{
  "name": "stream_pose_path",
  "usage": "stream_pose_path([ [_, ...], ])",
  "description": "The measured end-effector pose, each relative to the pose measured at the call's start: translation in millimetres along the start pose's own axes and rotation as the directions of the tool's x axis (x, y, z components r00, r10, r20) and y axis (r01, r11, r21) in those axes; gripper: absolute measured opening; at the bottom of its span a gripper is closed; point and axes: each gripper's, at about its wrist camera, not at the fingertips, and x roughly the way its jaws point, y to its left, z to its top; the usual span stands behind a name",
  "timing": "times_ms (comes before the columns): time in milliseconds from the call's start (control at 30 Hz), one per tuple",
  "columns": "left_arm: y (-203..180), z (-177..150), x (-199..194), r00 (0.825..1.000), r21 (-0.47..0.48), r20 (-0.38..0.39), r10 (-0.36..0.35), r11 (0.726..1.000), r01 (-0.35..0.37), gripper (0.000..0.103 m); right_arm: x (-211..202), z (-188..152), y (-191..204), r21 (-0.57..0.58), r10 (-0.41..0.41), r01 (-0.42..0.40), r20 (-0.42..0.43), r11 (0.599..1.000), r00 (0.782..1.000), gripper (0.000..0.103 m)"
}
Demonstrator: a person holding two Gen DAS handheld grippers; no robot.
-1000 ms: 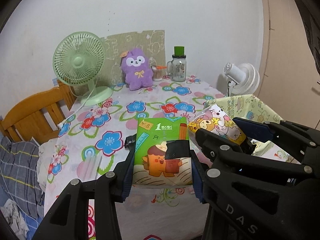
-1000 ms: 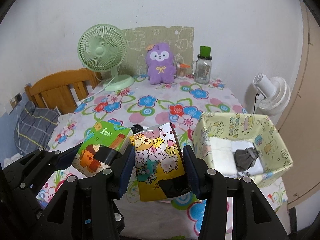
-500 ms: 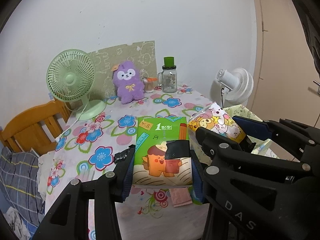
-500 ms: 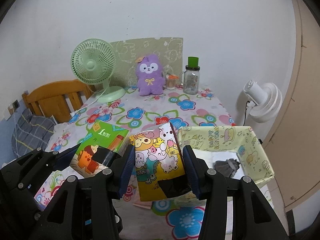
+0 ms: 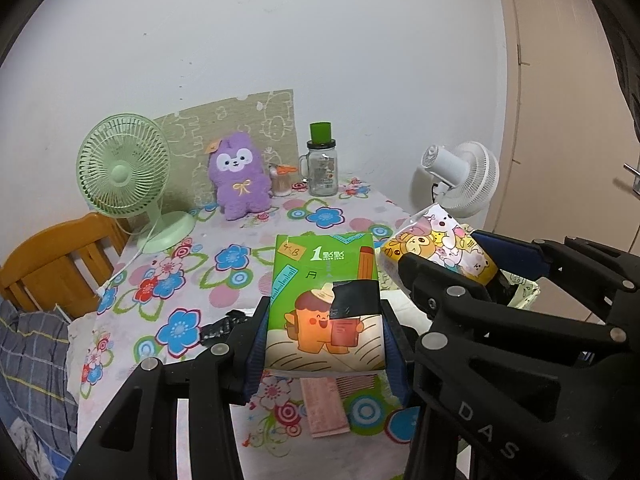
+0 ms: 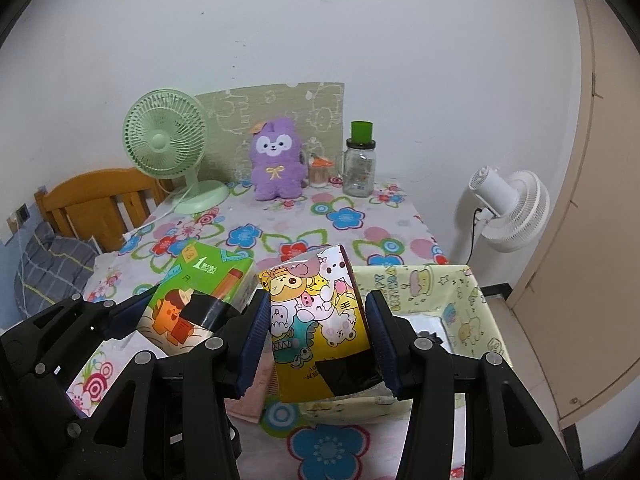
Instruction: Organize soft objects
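Observation:
My left gripper (image 5: 325, 340) is shut on a green tissue pack (image 5: 324, 280) with a cartoon figure, held above the flowered table. My right gripper (image 6: 316, 344) is shut on a yellow tissue pack (image 6: 316, 308) printed with cartoon animals. Each view shows the other pack too: the yellow pack (image 5: 440, 244) sits to the right in the left wrist view, the green pack (image 6: 200, 292) to the left in the right wrist view. A pale yellow fabric box (image 6: 472, 300) stands at the table's right front, holding white and grey cloth. A pink cloth (image 5: 324, 408) lies on the table under the packs.
At the back of the table (image 6: 280, 228) stand a green fan (image 6: 168, 144), a purple plush toy (image 6: 276, 164), a glass jar with a green lid (image 6: 360, 164) and a small cup. A white fan (image 6: 508, 208) is at the right, a wooden chair (image 6: 96, 204) at the left.
Both grippers have pulled back and risen with their packs; the table and the fabric box look farther away, and the pink cloth has come into view below.

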Motion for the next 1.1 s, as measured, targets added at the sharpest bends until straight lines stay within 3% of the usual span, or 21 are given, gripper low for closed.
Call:
stream_pose_path([
  [1100, -79, 17, 83, 0.993, 0.046, -0.077, -0.093, 0.994, 0.097, 0.052, 47, -12, -97, 0.085, -0.066, 0.072, -0.069, 0.994, 0.995, 0.053],
])
